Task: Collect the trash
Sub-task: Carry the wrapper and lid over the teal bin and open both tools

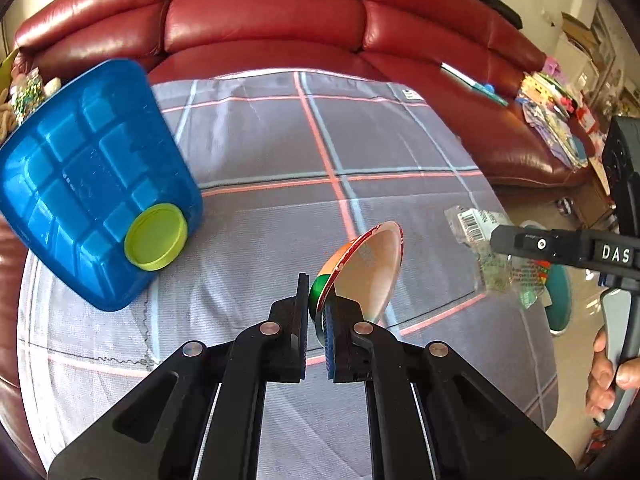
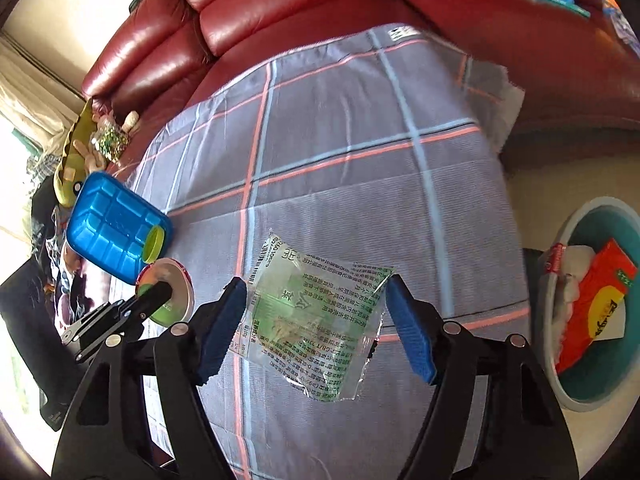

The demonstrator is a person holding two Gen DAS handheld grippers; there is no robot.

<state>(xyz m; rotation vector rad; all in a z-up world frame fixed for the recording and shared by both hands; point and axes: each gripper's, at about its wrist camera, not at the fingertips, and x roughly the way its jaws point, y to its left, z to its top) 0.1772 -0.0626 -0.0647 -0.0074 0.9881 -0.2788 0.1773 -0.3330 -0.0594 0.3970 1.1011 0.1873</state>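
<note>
1. A plaid cloth point(image 1: 280, 152), grey with pink and pale blue lines, covers the supporting surface and fills the middle of both views.
2. A blue plastic tray point(image 1: 92, 184) lies on the cloth at the left of the left wrist view and the lower left of the right wrist view.
3. A yellow-green lid point(image 1: 156, 237) sits against the tray's lower right corner.
4. A clear wrapper point(image 2: 316, 320) with green print and a barcode lies flat on the cloth, centre low in the right wrist view.
</note>
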